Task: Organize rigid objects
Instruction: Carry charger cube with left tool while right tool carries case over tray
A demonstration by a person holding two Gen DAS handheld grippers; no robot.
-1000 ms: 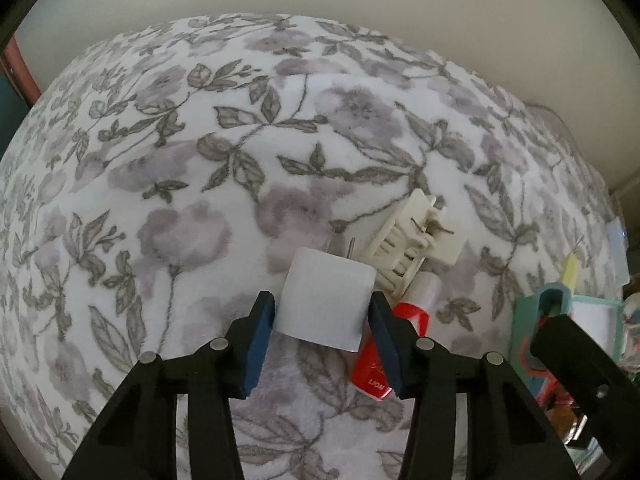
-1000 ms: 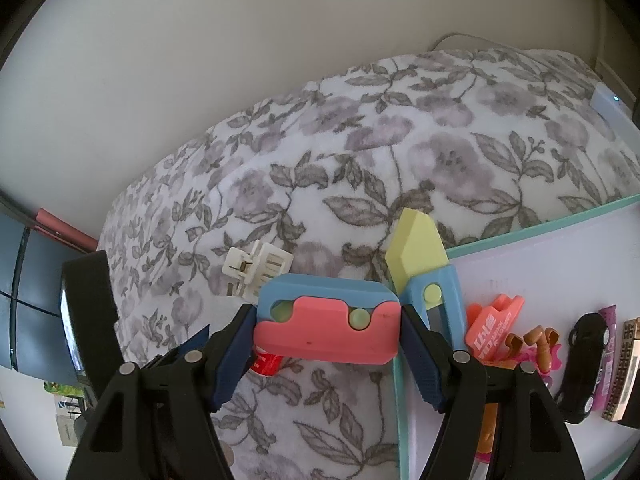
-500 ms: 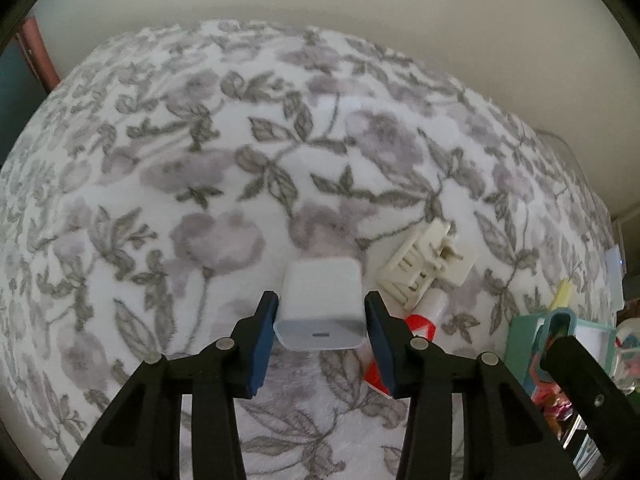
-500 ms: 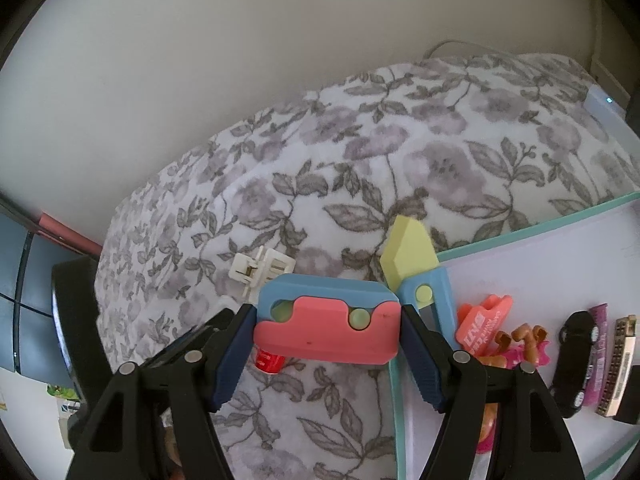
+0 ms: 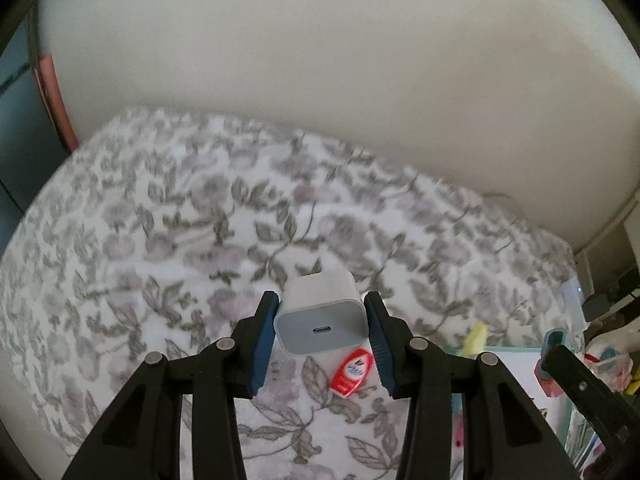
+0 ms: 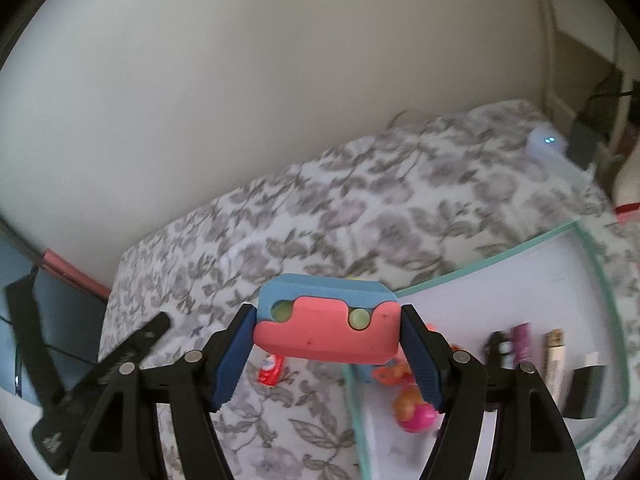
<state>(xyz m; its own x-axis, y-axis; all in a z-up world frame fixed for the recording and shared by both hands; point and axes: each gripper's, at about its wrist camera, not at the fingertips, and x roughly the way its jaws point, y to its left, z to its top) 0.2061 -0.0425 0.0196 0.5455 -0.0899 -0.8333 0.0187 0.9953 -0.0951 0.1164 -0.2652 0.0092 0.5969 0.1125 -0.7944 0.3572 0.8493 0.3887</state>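
The white charger block (image 5: 321,320) sits clamped between the blue pads of my left gripper (image 5: 322,334), its port face turned toward the camera, lifted clear of the floral bedspread (image 5: 180,240). My left fingers (image 5: 262,340) press on both of its sides, so the grip looks firm. Just below the block, lying on the bedspread, I see a small red tube (image 5: 352,370) with a white label.

In my right gripper (image 6: 326,350) I hold a blue and pink toy block (image 6: 326,328) with pale green pegs in its slots; my right fingers (image 6: 234,356) squeeze its two ends, and it hangs above the bedspread near the tray's left edge. The same red tube shows under it, to the left.

To the right lies a white tray with a teal rim (image 6: 480,254), resting on the bed. On it I can make out a pink ball-like toy (image 6: 416,414), some orange pieces (image 6: 386,374), and a row of small items: a dark toy car (image 6: 498,344), a purple packet (image 6: 524,342), a narrow beige piece (image 6: 554,354) and a black block (image 6: 586,386). These are blurred. A plain wall stands behind the bed.
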